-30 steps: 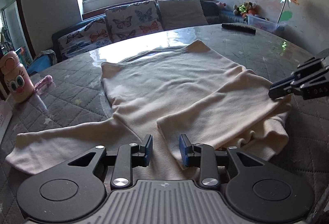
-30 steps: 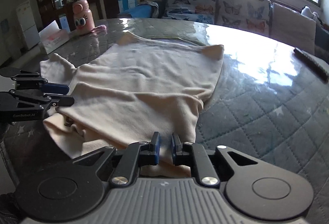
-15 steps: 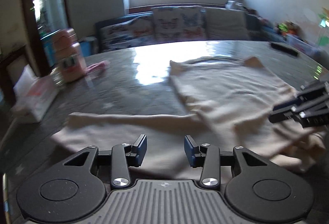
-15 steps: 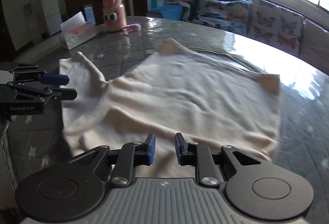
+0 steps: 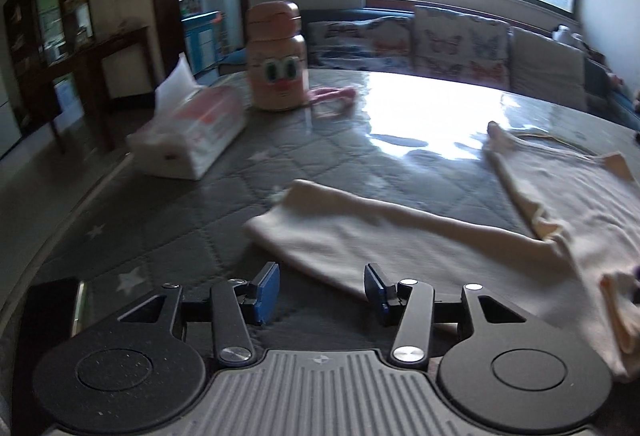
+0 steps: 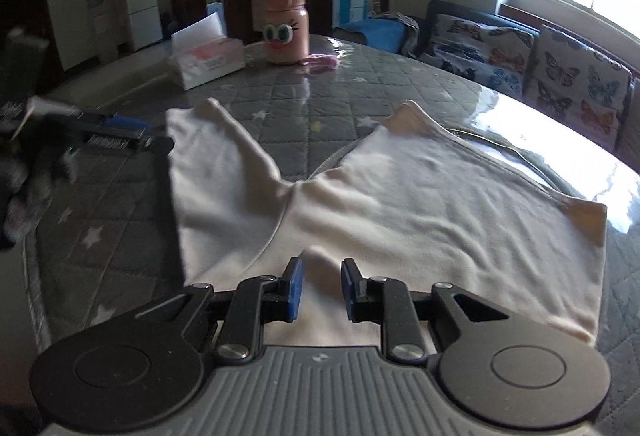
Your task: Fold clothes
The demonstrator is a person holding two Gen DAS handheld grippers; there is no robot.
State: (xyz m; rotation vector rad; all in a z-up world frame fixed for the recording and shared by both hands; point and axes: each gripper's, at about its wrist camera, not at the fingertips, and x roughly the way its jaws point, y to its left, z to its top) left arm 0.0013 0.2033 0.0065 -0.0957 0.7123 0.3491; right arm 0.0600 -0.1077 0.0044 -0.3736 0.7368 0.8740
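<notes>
A cream long-sleeved top (image 6: 420,204) lies flat on the grey quilted table (image 6: 120,236), neckline toward the sofa. One sleeve (image 5: 360,236) stretches out to the left, and its near edge reaches in beside the right pad of my left gripper (image 5: 322,292). That gripper's jaws are opening, and the pads press on nothing. In the right wrist view the left gripper (image 6: 148,136) shows blurred over the sleeve's end. My right gripper (image 6: 322,288) hovers over the top's near part with a narrow gap. A low cloth ridge rises just ahead of it, and no pad presses on the cloth.
A pink bottle with cartoon eyes (image 5: 276,56), a tissue pack (image 5: 192,132) and a pink strap (image 5: 332,94) sit at the table's far left. A sofa with butterfly cushions (image 6: 560,68) runs behind. A dark flat object (image 5: 52,304) lies at the near left edge.
The left gripper has swung left from the top's body to the outstretched sleeve, and its jaws have widened. The right gripper has also shifted left over the cloth, its gap slightly wider.
</notes>
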